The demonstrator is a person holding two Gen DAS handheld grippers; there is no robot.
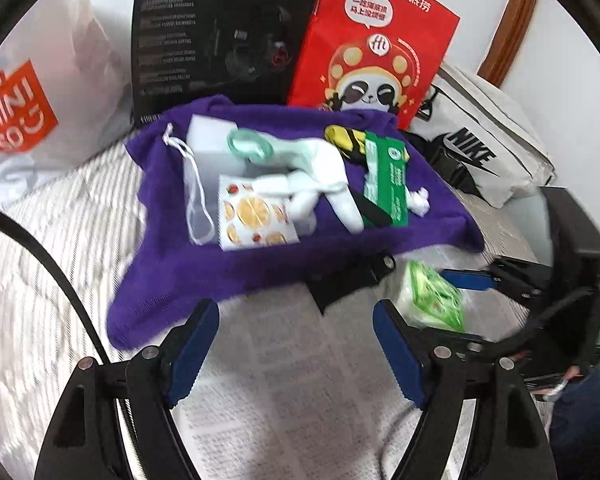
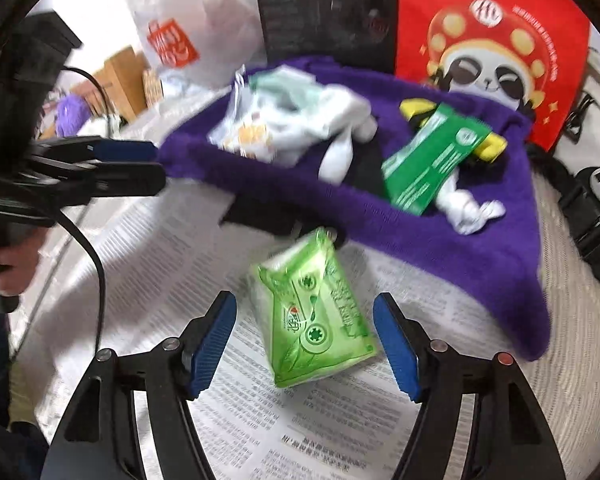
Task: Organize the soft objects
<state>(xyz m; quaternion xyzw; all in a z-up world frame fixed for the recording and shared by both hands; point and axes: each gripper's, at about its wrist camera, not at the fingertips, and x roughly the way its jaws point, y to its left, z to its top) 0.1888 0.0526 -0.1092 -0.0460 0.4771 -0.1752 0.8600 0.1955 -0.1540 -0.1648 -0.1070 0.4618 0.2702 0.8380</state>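
- Right now one purple cloth (image 1: 228,264) lies spread on the bed (image 1: 52,240), which is covered in a white ribbed mattress pad, with one printed newspaper sheet (image 2: 284,432) under the near edge.
- On the cloth I count one white drawstring pouch (image 1: 204,168), one packet with orange-slice print (image 1: 252,220), one white stuffed figure (image 1: 320,176), one dark green packet (image 1: 384,176) and one yellow-and-black item (image 1: 344,136) tucked beneath that packet.
- One light green tissue pack (image 2: 320,316) lies on the newspaper, just off the cloth's near edge, apart from the pile.
- There are two tools. The right tool (image 2: 304,340) has its jaws apart with the tissue pack between them; the blue pads do not press on it, gaps showing on both sides.
- The left tool (image 1: 296,356) also stands apart, with nothing between its pads, only newspaper below, near the cloth's front corner.
- A hand (image 2: 8,272) grips the left tool's handle at the edge of the right wrist view.
- Behind the cloth stand three upright things: one black box (image 1: 220,36), one red paper bag (image 1: 380,40) with a panda print, and one white plastic shopping bag (image 1: 40,92) with an orange logo.
- One white bag with a black Nike logo (image 1: 484,152) lies to the right of the cloth, near the wall.
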